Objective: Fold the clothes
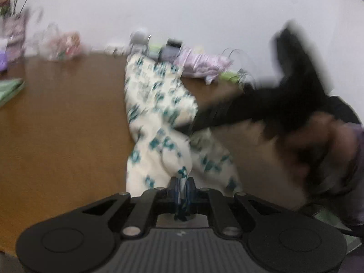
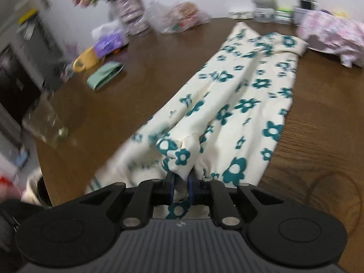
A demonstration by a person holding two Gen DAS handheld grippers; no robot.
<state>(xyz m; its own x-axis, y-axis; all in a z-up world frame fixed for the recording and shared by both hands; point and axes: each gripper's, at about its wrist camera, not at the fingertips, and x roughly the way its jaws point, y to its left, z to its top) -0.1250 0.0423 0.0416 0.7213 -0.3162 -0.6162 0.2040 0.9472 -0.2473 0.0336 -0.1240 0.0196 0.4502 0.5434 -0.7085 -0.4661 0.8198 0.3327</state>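
Note:
A cream garment with teal flowers (image 2: 245, 95) lies lengthwise on the brown wooden table (image 2: 141, 68), bunched into long folds. My right gripper (image 2: 181, 187) is shut on its near edge. In the left wrist view the same garment (image 1: 157, 104) runs away from me, and my left gripper (image 1: 182, 192) is shut on a pinched bit of its near end. The other gripper and the hand holding it (image 1: 295, 104) appear as a dark blur at the right, over the cloth.
A pink-lilac garment (image 2: 334, 34) lies at the table's far right. A folded green cloth (image 2: 104, 76), a yellow item, purple bags, a flower vase (image 2: 134, 16) and plastic bags crowd the far left edge. Small boxes stand along the back wall.

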